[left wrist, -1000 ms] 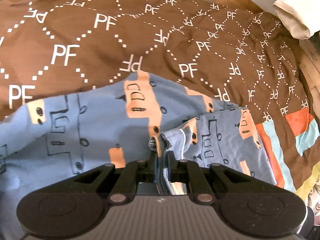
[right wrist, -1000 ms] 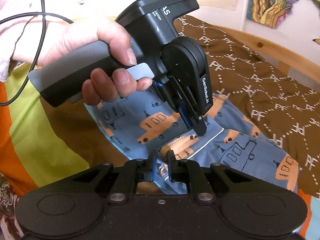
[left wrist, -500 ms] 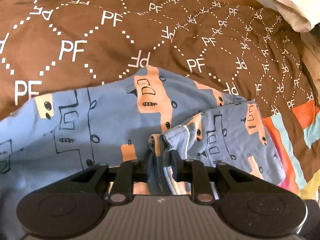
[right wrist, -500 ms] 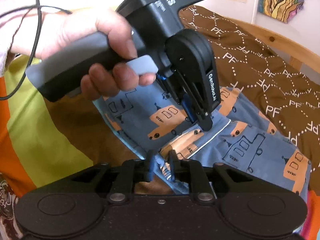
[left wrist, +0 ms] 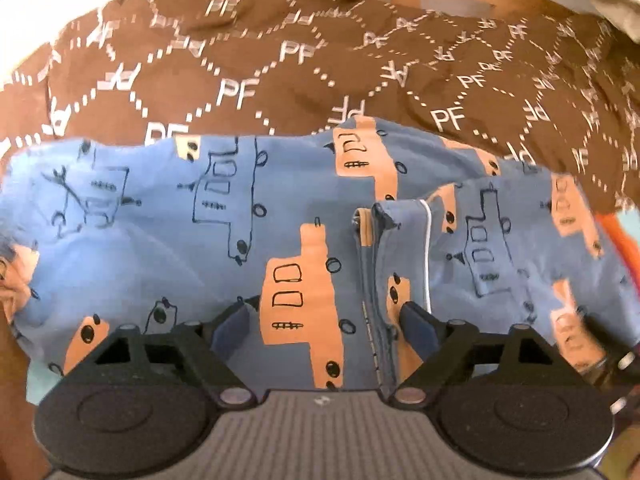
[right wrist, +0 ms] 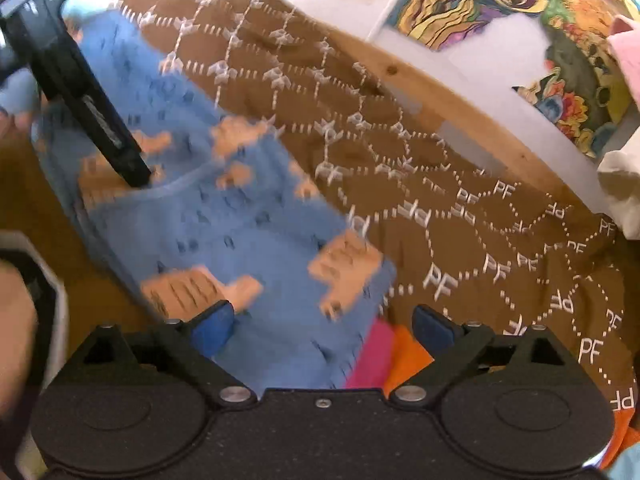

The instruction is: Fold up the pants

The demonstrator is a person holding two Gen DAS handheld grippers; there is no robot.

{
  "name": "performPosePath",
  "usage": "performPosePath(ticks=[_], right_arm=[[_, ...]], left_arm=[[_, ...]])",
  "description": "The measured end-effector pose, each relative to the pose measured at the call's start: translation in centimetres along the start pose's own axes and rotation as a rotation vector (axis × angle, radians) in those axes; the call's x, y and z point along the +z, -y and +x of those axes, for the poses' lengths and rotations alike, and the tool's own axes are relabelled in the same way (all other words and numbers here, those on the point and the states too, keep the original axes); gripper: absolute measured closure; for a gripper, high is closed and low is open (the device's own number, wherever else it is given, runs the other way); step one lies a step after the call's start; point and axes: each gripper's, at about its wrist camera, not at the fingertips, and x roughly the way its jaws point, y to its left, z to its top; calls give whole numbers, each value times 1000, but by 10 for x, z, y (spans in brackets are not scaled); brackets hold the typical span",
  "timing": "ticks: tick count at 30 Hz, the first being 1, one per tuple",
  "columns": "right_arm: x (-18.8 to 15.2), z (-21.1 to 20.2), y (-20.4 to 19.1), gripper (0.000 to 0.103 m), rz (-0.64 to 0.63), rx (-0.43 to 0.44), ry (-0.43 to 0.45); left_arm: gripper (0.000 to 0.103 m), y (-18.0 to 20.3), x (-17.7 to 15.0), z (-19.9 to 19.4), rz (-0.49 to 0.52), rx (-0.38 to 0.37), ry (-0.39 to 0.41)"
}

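Observation:
The blue pants (left wrist: 224, 216) with orange and outlined trucks lie folded on the brown "PF" blanket (left wrist: 248, 88). A folded edge with a white seam (left wrist: 400, 248) runs up the middle. My left gripper (left wrist: 324, 320) is open just above the cloth, its jaws wide apart and holding nothing. In the right wrist view the pants (right wrist: 240, 220) lie blurred across the left half. My right gripper (right wrist: 322, 324) is open over their near edge. The left gripper's body (right wrist: 92, 112) shows at the upper left, its tip down on the pants.
A wooden bed frame (right wrist: 460, 108) runs behind the blanket, with colourful posters (right wrist: 472, 4) on the wall. A white cloth (right wrist: 620, 192) lies at the right. Pink and orange blanket patches (right wrist: 384, 356) show by the right gripper.
Both grippers have opened and let go of the pants' edges. The pants now lie flat on the blanket. Both cameras have swung, and the right view is blurred by motion.

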Motion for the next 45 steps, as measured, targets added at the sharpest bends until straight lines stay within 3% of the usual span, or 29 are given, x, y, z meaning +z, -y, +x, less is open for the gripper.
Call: performPosePath(ticks=[3,7,10,15,20,27,30,34,36,39,42,45], right_arm=[[0,1,16,1,-18,-70,-33],[10,4,33,1,7,-143,-25],[24,18,37,1,15,-129,13],[40,57,33,1,-56,-147,61],[37,94,41,1,-94,-153,0],[46,72,41,1,-9,-184,19],[54,54,36,1,26,-124,69],[63,42,22,1,16,57,160],[65,43,12,1,-20,96,182],[70,50,-4,1,-58,149,180],[74,58,-17,1,-71,204,172],[74,74,-36,1,-164,232,105]], left_arm=[[9,1,3,1,32,16,-12],[10,-9,19,-4,-40,-16,-34],[10,-15,30,-8,-58,0,21],[10,-17,46,10,-136,-34,10],[6,-17,43,27,-141,2,-16],[6,-30,46,16,-217,-37,-44],[5,-38,41,5,-261,-40,-71],[5,-49,23,-20,-299,-36,-65],[5,-57,11,-30,-334,-22,-58],[5,-71,-2,-41,-383,-34,-48],[5,-75,-6,-49,-368,-38,-39],[4,-74,-6,-55,-347,-27,-22]])
